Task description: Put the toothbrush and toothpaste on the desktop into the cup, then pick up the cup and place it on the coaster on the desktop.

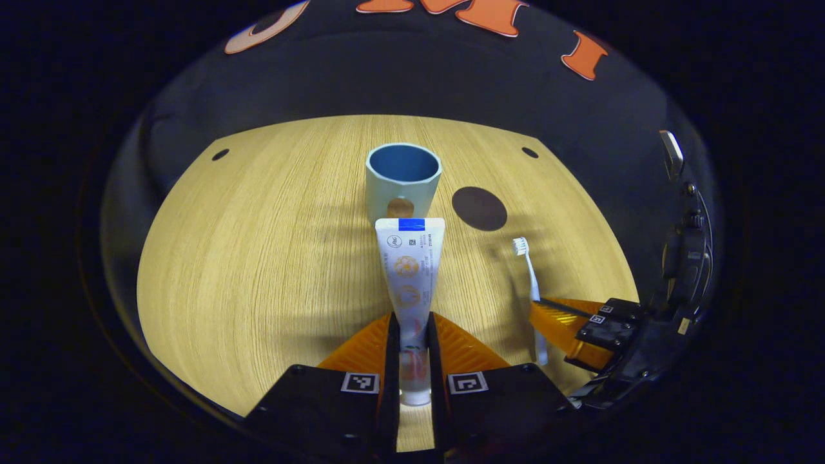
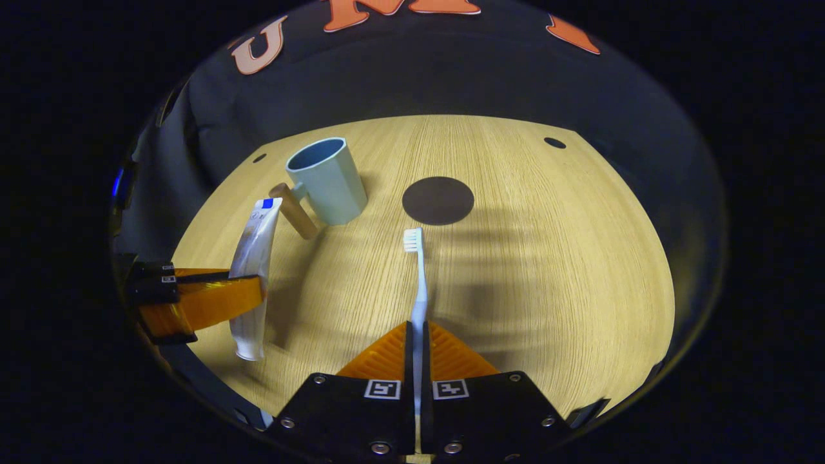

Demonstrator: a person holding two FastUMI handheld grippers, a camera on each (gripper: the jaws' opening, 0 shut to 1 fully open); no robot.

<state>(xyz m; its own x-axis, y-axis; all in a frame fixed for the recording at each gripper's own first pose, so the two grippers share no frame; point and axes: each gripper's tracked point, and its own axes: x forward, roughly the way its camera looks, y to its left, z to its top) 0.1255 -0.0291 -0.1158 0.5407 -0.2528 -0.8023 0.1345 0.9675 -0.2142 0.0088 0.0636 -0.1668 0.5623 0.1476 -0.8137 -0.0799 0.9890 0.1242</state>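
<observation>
— Starting with the toothpaste tube [image 1: 410, 277]: where was it?

— Clamped in the left gripper [image 1: 412, 335]. Both fingers pressed on its lower part, cap end toward the camera, the flat crimped end with a blue stripe pointing ahead at the cup [image 1: 403, 180]. In the right gripper view the same tube [image 2: 255, 258] stood nearly upright off to the left, held above the desktop [image 2: 548, 270], with the left gripper [image 2: 219, 299] closed around its middle.

— And the toothbrush?

— The right gripper [image 2: 417, 341] had it pinched by the handle, fingers drawn tight on it. The toothbrush [image 2: 417, 283] ran straight forward, white bristle head at the far end, just short of the coaster [image 2: 438, 200]. From the left gripper view it appeared at the right, the toothbrush [image 1: 532, 283] rising out of the right gripper [image 1: 548, 316], head up.

— The cup itself?

— A pale blue mug with faceted sides and a darker blue inside, standing upright on the wooden desktop [image 1: 258, 258], nothing in it. Its wooden handle [image 2: 294, 210] stuck out toward the left gripper's side. It was apart from both grippers.

— The coaster?

— A dark round disc [image 1: 479, 208] lying flat just beside the cup, bare. Behind the desk hung the booth's black cloth wall [image 1: 412, 77].
</observation>
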